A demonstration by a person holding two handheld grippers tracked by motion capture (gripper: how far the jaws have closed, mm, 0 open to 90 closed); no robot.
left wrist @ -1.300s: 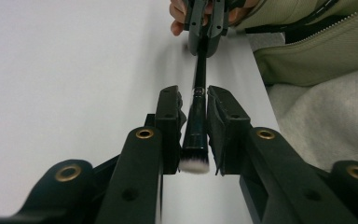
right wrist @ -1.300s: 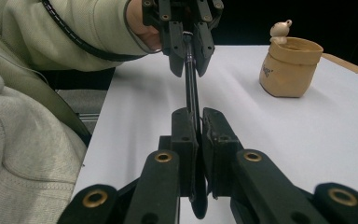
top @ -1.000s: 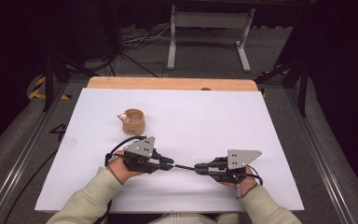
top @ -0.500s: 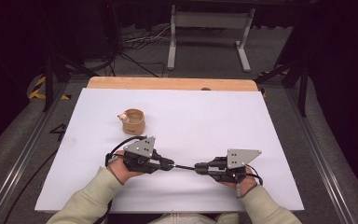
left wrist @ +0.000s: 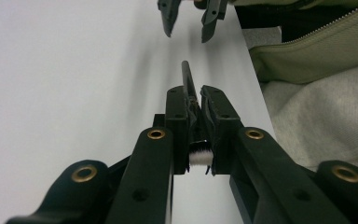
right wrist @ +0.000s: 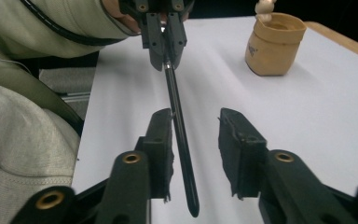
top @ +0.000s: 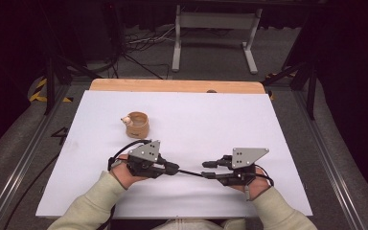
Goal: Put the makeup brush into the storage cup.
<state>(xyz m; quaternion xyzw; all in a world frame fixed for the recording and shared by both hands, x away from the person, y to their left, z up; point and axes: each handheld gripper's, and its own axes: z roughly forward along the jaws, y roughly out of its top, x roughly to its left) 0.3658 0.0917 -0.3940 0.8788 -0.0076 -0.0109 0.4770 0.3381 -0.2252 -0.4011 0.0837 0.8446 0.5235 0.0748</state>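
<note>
A slim black-handled brush (top: 189, 172) with white bristles (left wrist: 199, 157) hangs level just above the white table (top: 211, 120), between my two grippers. My left gripper (top: 172, 167) is shut on its bristle end, and the handle (left wrist: 186, 74) sticks out past the jaws. My right gripper (top: 208, 170) faces it from the right. Its jaws have just been opening and now stand apart. The handle's free end (right wrist: 177, 116) runs between them, close beside one jaw, with neither pad pressing on it. In the right gripper view the left gripper (right wrist: 164, 37) grips the brush farther off.
A tan cup (top: 137, 124) with a small white thing on its rim stands behind the left gripper, also seen in the right gripper view as the cup (right wrist: 274, 44). A wooden strip (top: 172, 85) edges the table's far side. The person's sleeves come in at the near edge.
The right gripper's jaws have parted from around the brush handle. Both hands have stayed about where they were, and the left gripper still holds the brush.
</note>
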